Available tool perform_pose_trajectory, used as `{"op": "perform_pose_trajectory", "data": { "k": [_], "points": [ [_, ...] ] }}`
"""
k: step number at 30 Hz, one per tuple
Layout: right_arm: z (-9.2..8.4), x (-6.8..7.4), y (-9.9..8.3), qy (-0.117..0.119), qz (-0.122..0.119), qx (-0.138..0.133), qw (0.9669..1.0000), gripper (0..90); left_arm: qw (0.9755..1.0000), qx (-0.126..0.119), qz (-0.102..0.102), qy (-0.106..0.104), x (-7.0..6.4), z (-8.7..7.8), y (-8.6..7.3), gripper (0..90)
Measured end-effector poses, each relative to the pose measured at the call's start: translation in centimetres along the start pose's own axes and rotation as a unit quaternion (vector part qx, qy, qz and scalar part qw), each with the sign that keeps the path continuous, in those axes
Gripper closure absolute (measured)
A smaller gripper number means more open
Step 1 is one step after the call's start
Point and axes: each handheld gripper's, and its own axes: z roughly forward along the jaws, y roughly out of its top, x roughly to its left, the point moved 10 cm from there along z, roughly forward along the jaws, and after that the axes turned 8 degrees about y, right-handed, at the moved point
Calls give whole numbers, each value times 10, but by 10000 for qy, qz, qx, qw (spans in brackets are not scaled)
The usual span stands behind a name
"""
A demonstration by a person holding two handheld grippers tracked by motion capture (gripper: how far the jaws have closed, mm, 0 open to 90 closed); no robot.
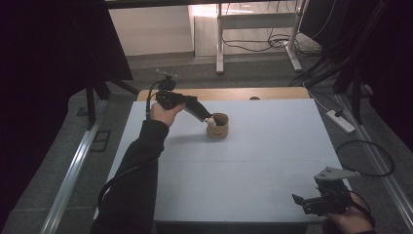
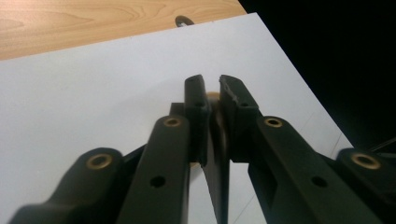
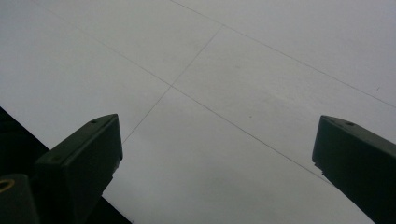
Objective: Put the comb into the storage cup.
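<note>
A small brown cup (image 1: 218, 126) stands upright on the white table top (image 1: 253, 165), left of the middle and toward the far side. My left gripper (image 1: 209, 119) reaches it from the left, angled down, and its jaws straddle the cup's near-left wall. In the left gripper view the two black jaws (image 2: 212, 84) stand nearly together, shut on the thin cup wall (image 2: 217, 140) between their pads. My right gripper (image 1: 299, 201) rests at the table's near right corner, open, with bare white surface between its jaws (image 3: 217, 140).
A strip of bare wood (image 1: 234, 93) runs along the table's far edge. On the floor lie a white power strip (image 1: 341, 121) and a looped cable (image 1: 365, 158) at the right. A metal desk frame (image 1: 220, 44) stands beyond.
</note>
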Motion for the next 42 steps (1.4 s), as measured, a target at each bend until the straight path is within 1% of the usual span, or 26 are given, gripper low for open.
{"op": "perform_pose_trajectory", "data": {
  "k": [4, 11, 15, 19, 21, 24, 28, 35, 38, 40, 42],
  "points": [
    [0, 0, 0, 4, 0, 0, 10000, 19, 10000, -79, 16, 53, 1, 0, 1, 783],
    [0, 0, 0, -9, -2, -5, 10000, 19, 9997, -199, 77, 150, 3, -2, 3, 709],
    [0, 0, 0, -22, 0, -15, 10000, 19, 9992, -262, 168, 231, 4, -2, 3, 674],
    [-1, -1, 0, -28, 18, -27, 10000, 19, 9983, -366, 290, 348, 5, -2, 4, 593],
    [-1, -1, 0, -28, 16, -25, 10000, 19, 9978, -373, 384, 399, 5, -2, 4, 549],
    [0, -1, 0, -29, 12, -20, 10000, 19, 9961, -439, 547, 543, 6, -3, 5, 485],
    [-1, -1, 0, -30, 11, -20, 10000, 19, 9937, -552, 700, 685, 6, -5, 7, 410],
    [-1, -1, 0, -36, 12, -24, 10000, 19, 9903, -657, 903, 828, 7, -6, 6, 300],
    [-1, -1, 1, -41, 3, -31, 10000, 19, 9892, -647, 989, 873, 8, -5, 4, 246],
    [-1, -1, 1, -47, 7, -34, 10000, 18, 9880, -637, 1040, 947, 9, -5, 3, 199],
    [-1, -1, 1, -52, 17, -43, 10000, 17, 9875, -664, 1069, 944, 10, -5, 3, 170]
  ]
}}
